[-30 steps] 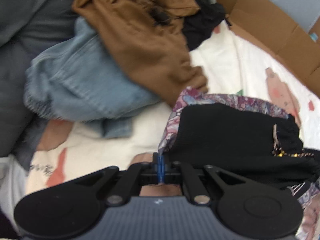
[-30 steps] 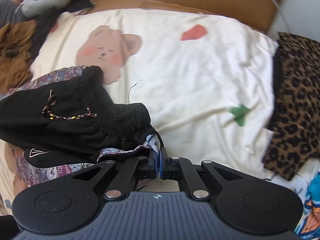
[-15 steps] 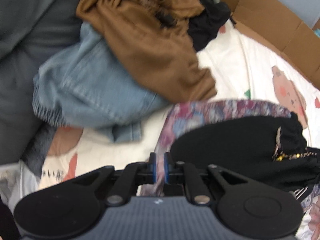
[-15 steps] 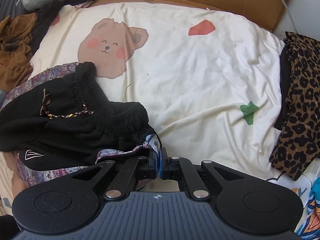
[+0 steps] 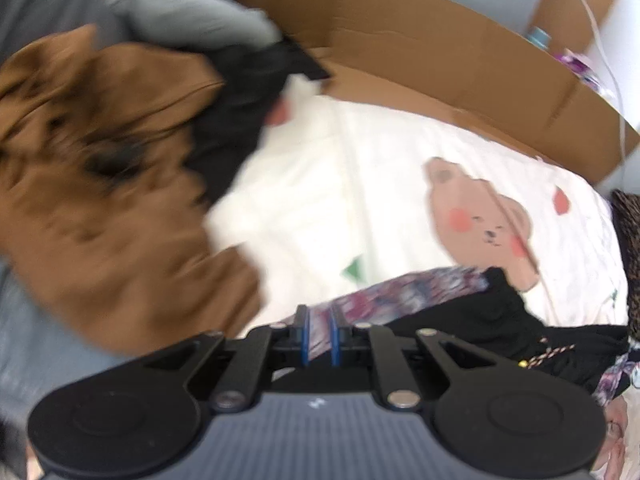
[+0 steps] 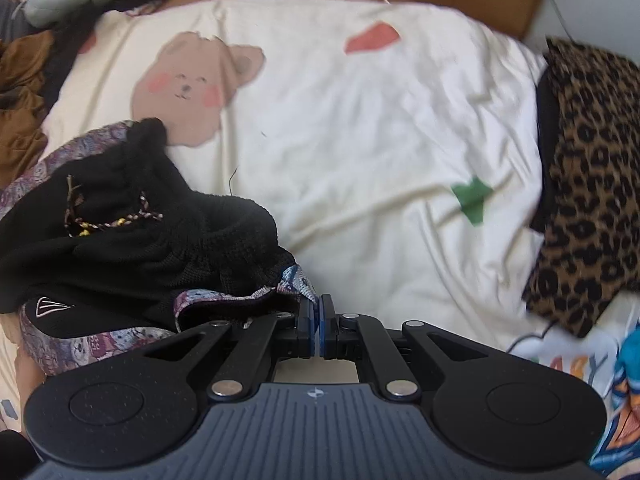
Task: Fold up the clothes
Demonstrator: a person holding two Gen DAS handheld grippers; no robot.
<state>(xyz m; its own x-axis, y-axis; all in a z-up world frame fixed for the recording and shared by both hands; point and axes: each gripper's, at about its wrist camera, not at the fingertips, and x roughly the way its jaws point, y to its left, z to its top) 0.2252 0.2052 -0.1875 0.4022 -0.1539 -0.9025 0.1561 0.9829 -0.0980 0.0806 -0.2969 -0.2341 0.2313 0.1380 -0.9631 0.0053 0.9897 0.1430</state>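
Observation:
A pair of purple patterned shorts (image 6: 80,340) with a black lining (image 6: 140,232) and a braided drawstring lies bunched on the cream bear-print sheet (image 6: 360,140). My right gripper (image 6: 318,324) is shut on a patterned corner of the shorts at their right end. In the left wrist view the patterned edge (image 5: 400,292) runs right from my left gripper (image 5: 318,336). Its blue pads stand a small gap apart and patterned cloth shows through the gap. That view is motion-blurred.
A heap of clothes fills the left: a brown garment (image 5: 100,200), a black one (image 5: 240,100) and a grey one (image 5: 180,12). A cardboard wall (image 5: 440,60) lines the far edge. A leopard-print garment (image 6: 592,160) lies at the right.
My left gripper has opened from shut on the shorts' edge and swung right, away from the denim toward the cardboard. The right gripper has stayed shut on its corner.

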